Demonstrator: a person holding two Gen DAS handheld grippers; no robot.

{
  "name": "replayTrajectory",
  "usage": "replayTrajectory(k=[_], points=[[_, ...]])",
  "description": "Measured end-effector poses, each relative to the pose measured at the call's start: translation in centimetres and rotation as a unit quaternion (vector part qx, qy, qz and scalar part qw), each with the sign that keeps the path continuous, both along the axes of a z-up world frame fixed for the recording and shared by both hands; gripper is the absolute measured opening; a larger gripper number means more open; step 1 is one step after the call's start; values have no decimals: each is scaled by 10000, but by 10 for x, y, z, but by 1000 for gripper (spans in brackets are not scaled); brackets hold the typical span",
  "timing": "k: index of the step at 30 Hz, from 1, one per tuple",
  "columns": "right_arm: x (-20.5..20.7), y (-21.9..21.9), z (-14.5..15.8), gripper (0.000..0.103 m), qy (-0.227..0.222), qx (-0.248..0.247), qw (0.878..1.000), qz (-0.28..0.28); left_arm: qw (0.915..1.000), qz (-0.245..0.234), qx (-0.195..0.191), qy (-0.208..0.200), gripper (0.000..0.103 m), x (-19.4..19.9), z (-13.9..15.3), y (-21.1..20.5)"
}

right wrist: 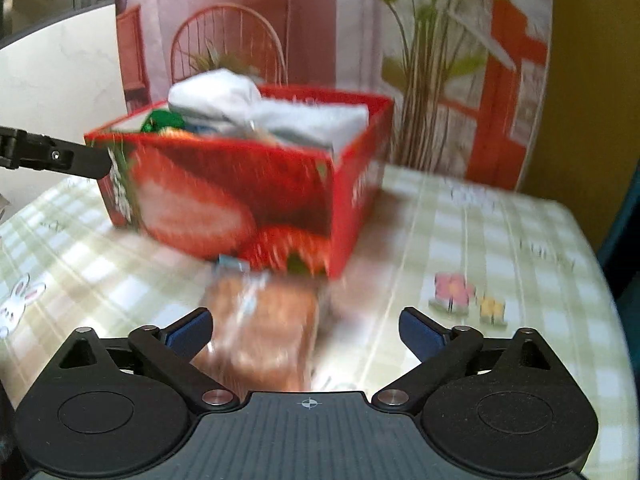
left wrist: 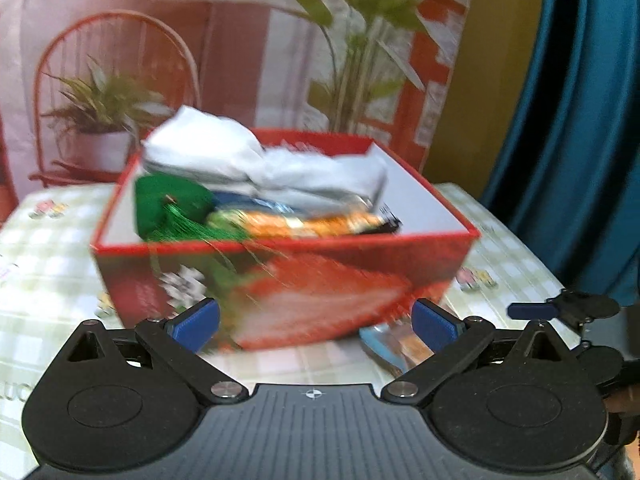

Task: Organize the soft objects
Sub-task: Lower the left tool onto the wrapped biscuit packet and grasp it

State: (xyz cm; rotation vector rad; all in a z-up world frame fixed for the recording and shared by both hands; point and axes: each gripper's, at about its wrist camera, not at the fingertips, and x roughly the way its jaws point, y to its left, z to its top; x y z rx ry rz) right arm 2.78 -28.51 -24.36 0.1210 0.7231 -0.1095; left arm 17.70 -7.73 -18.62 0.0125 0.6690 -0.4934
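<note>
A red strawberry-print box (left wrist: pixel 304 280) stands on the checked tablecloth. It holds white folded cloth (left wrist: pixel 256 160), a green tasselled item (left wrist: pixel 172 204) and orange snack packets (left wrist: pixel 304 222). My left gripper (left wrist: pixel 316 326) is open and empty, just in front of the box. My right gripper (right wrist: pixel 306 334) is open; a clear bread packet (right wrist: pixel 264 332) lies on the table between its fingers, untouched as far as I can tell. The box shows in the right wrist view (right wrist: pixel 240 200) too, behind the packet. The packet's end shows in the left wrist view (left wrist: pixel 394 344).
A printed backdrop with chair and plants (left wrist: pixel 248 52) hangs behind the table. A blue curtain (left wrist: pixel 580 140) is at the right. The table edge (right wrist: pixel 600 264) curves close at the right. The left gripper's arm (right wrist: pixel 52 156) reaches in at the left.
</note>
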Motion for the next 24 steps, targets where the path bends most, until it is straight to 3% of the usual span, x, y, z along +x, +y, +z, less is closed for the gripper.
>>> replayTrajectory(k=[3,9,17,20,24], points=[[-2,1,-12,92,88,189,9998,48,9997,-162,-70,194,98,1,-9,-9],[5,13,-21,85,62,555,9975,428,9927,-641,-475,899,68,3,-34,-14],[21,56,-24,78,83,524,9939,965,9866,-759,-600,1315,66,-4,-64,-17],[28,73,-25,66,126,409,9920,1188,9861,-610,-641,1403,66,-8,-72,-10],[37,91,-23,66,149,303,9897,1393,9858,-318,-831,1422,65,-13,-80,10]])
